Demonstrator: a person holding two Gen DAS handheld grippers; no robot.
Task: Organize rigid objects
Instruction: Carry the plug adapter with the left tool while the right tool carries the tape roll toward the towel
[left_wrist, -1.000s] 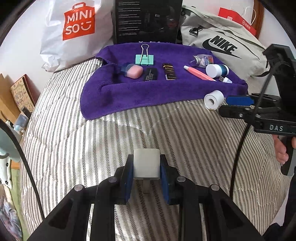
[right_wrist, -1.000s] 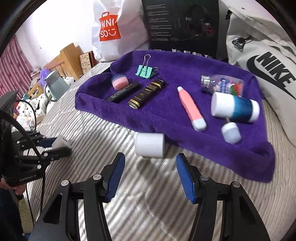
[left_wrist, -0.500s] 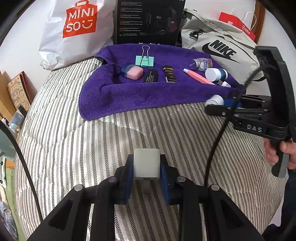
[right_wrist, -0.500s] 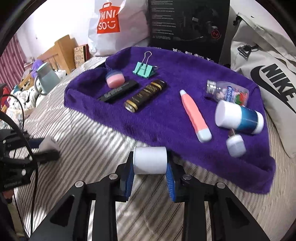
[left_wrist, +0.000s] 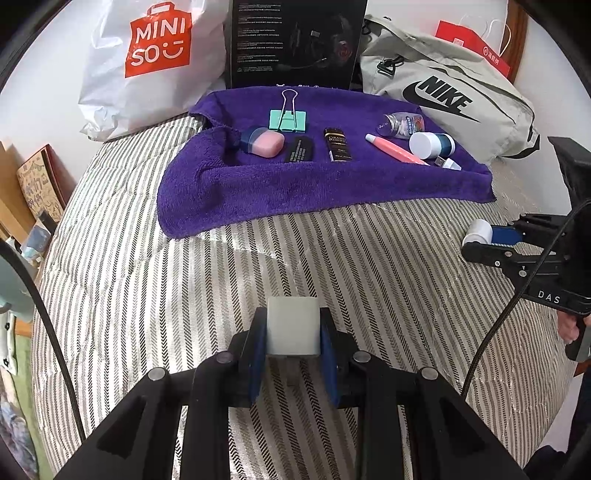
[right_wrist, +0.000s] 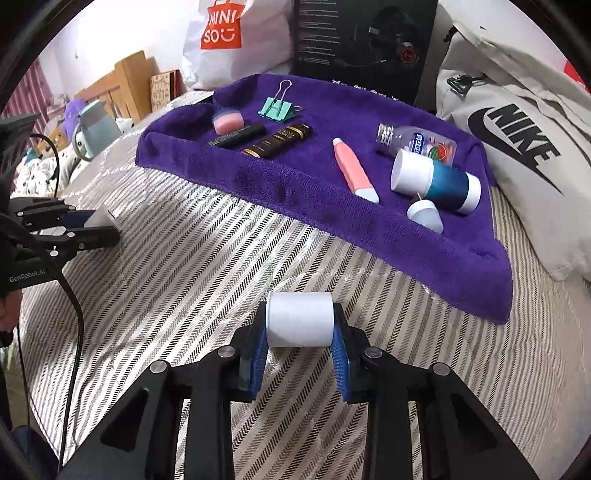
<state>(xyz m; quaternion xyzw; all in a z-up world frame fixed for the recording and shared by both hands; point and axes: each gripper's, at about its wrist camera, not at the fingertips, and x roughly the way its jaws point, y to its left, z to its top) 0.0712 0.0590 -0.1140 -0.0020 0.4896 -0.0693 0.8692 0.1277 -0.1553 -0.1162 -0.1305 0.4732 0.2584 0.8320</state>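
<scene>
My left gripper (left_wrist: 293, 334) is shut on a pale grey cube (left_wrist: 293, 325), held above the striped bedspread; it also shows at the left of the right wrist view, left gripper (right_wrist: 99, 225). My right gripper (right_wrist: 299, 325) is shut on a white cylinder (right_wrist: 299, 319), short of the purple towel (right_wrist: 369, 229); the left wrist view has this white cylinder (left_wrist: 477, 232) at its right edge. On the purple towel (left_wrist: 258, 184) lie a green binder clip (left_wrist: 288, 118), a pink case (left_wrist: 264, 142), two dark tubes, a pink pen (left_wrist: 395, 147), a clear bottle and a blue-white jar (left_wrist: 430, 144).
Behind the towel stand a white Miniso bag (left_wrist: 147, 59), a black headset box (left_wrist: 295, 40) and a grey Nike bag (left_wrist: 450, 99). The striped bedspread (left_wrist: 184, 295) drops off at the left toward wooden furniture. A person's hand (left_wrist: 570, 328) holds the right gripper's handle.
My right gripper closed on the white cylinder and drew it back from the towel's edge. The left gripper kept its hold on the grey cube.
</scene>
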